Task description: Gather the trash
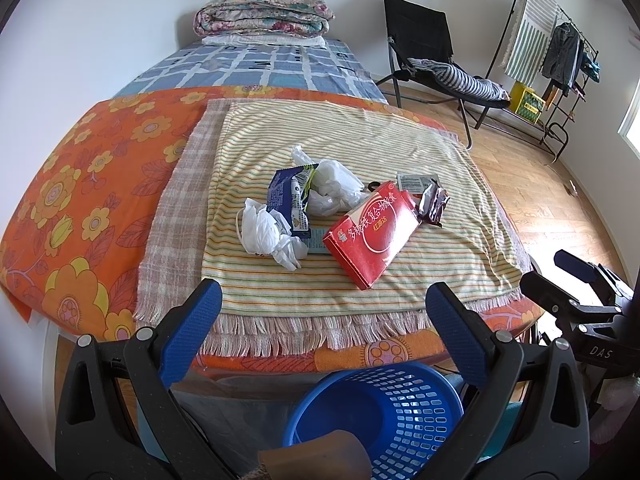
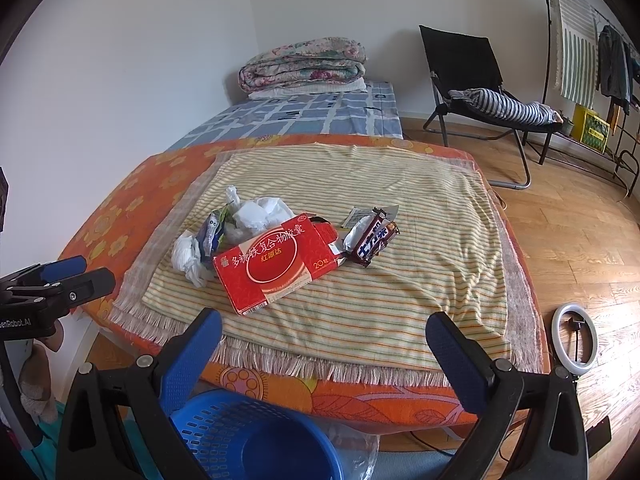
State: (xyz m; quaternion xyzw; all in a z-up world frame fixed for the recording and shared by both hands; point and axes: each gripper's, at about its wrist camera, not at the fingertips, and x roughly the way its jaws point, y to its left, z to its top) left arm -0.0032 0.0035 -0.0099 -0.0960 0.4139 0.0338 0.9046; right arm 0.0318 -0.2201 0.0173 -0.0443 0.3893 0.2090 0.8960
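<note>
A pile of trash lies on the striped blanket (image 1: 360, 140) (image 2: 380, 272) of the bed: a red box (image 1: 370, 232) (image 2: 276, 264), a blue snack wrapper (image 1: 290, 200) (image 2: 211, 232), crumpled white plastic bags (image 1: 264, 232) (image 2: 256, 210), a dark candy wrapper (image 1: 432, 204) (image 2: 372, 240) and a small grey sachet (image 1: 416, 180) (image 2: 356, 216). A blue perforated basket (image 1: 384, 412) (image 2: 256, 440) stands on the floor at the bed's foot. My left gripper (image 1: 324, 312) and my right gripper (image 2: 324, 344) are both open and empty, held short of the bed's near edge above the basket.
A folded floral quilt (image 1: 264, 14) (image 2: 304, 62) lies at the bed's far end. A black folding chair (image 1: 424, 44) (image 2: 476, 80) with striped cloth and a clothes rack (image 1: 560, 48) (image 2: 592, 60) stand at the right on the wooden floor. A ring light (image 2: 576, 344) lies beside the bed.
</note>
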